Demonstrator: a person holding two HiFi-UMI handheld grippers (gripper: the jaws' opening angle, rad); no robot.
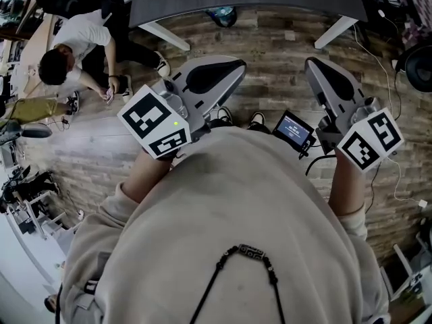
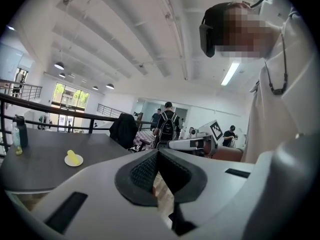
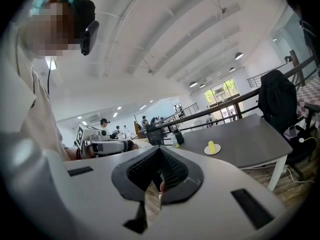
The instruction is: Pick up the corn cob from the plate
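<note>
left gripper (image 2: pixel 158 153) | right gripper (image 3: pixel 159 150): closed, empty; corn cob (image 3: pixel 211 146) on plate (image 3: pixel 218 151), well ahead

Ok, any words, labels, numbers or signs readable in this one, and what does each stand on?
No text here can be read.
Small screen just beyond the person's torso in the head view: lit lines of writing, too small to read.
Left marker cube and right marker cube: black-and-white square patterns only, no letters or digits.
</note>
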